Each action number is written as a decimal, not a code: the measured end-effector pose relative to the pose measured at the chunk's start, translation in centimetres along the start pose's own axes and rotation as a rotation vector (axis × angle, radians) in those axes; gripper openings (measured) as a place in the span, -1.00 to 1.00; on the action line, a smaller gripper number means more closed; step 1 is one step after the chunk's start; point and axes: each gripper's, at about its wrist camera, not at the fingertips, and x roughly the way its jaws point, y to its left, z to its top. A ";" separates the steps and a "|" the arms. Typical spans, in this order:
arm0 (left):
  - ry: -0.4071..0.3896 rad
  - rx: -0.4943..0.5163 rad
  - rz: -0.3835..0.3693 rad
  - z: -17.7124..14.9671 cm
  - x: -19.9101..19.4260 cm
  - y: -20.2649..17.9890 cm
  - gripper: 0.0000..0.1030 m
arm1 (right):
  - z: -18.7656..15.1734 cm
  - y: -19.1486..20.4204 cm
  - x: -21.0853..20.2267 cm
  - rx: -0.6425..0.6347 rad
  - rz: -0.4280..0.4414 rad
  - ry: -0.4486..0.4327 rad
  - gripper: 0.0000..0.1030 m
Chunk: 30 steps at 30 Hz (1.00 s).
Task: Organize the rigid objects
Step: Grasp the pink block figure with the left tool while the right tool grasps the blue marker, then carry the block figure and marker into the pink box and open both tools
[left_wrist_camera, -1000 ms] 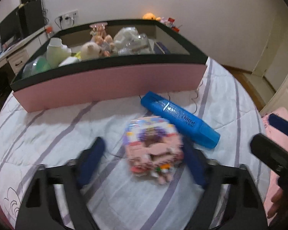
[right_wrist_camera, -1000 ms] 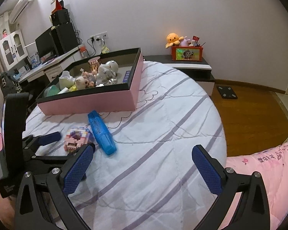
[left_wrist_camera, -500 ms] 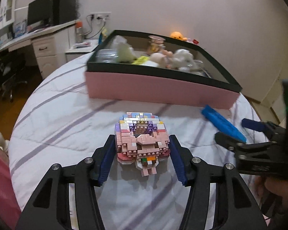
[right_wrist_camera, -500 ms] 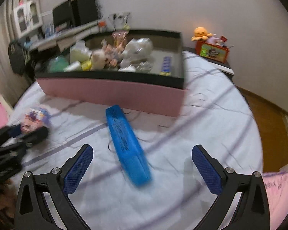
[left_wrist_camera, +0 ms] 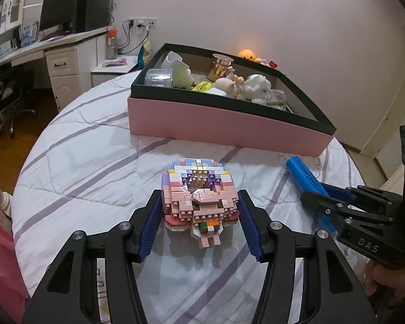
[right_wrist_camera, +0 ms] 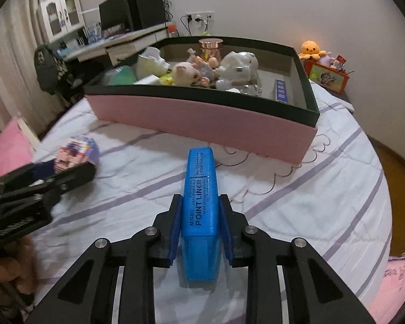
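From the right wrist, the blue highlighter [right_wrist_camera: 201,210] shows its lettering and sits pinched between the pads of the right gripper [right_wrist_camera: 201,226], lying on the striped bedspread [right_wrist_camera: 297,202] just before the pink box [right_wrist_camera: 202,120]. The left wrist view shows only the highlighter's far end, but gives the brick-built toy [left_wrist_camera: 199,197] sharply, sitting on the bedspread with the left gripper [left_wrist_camera: 199,216] closed against its sides; in the right view that toy is a blur. A second ago the right jaws stood wide over bare bedding, and they have just been closing, now with the highlighter between them. The left gripper, then loosely around a blurred toy, has narrowed onto it.
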 end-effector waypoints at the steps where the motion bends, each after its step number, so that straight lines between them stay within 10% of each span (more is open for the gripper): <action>1: -0.003 0.004 -0.001 -0.1 -0.2 0.0 0.08 | 0.1 0.0 -0.3 0.003 0.006 -0.005 -0.48; 12: -0.087 0.024 -0.007 2.6 -3.8 0.1 0.08 | 2.2 0.4 -4.6 -0.003 0.027 -0.112 -0.48; 30: -0.216 0.110 -0.015 16.8 -2.5 -2.3 0.08 | 15.2 -4.6 -4.8 0.079 -0.072 -0.230 -0.48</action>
